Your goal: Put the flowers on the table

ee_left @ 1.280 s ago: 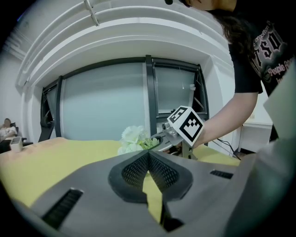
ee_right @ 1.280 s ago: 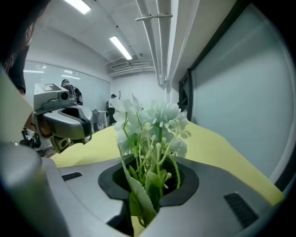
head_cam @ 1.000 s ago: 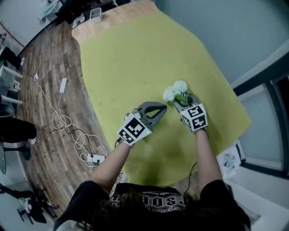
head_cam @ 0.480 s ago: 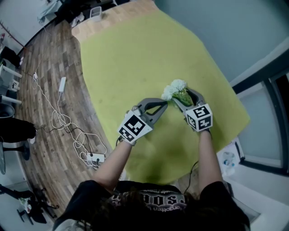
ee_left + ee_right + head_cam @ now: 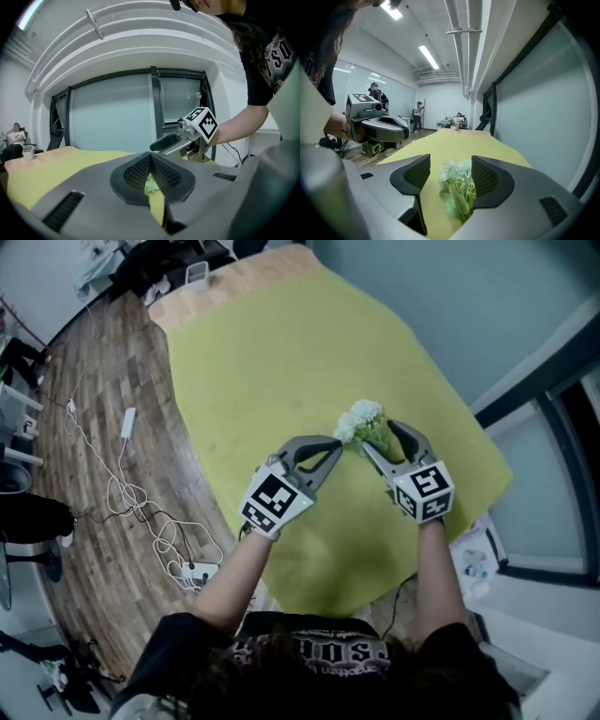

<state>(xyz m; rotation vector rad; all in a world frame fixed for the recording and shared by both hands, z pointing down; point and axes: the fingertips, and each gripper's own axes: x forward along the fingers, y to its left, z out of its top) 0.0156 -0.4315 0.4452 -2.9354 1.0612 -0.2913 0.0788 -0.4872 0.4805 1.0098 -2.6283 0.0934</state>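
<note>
A small bunch of white flowers with green leaves (image 5: 361, 421) lies on the yellow-green tablecloth (image 5: 281, 362), near its right side. My right gripper (image 5: 385, 439) stands open around the stem end; in the right gripper view the flowers (image 5: 457, 186) rest on the cloth between the two pads, with a gap on the left side. My left gripper (image 5: 335, 443) is just left of the flowers, its tips together and nothing in it. In the left gripper view its pads (image 5: 161, 176) meet at the tip.
White cables and a power strip (image 5: 187, 568) lie on the wooden floor left of the table. A small white container (image 5: 199, 273) stands at the table's far end. A window wall runs close along the right. People (image 5: 417, 115) are far back in the room.
My right gripper's jaws have spread apart and let go of the flowers, which now lie on the cloth. That hand has drawn back slightly. The left gripper has barely moved.
</note>
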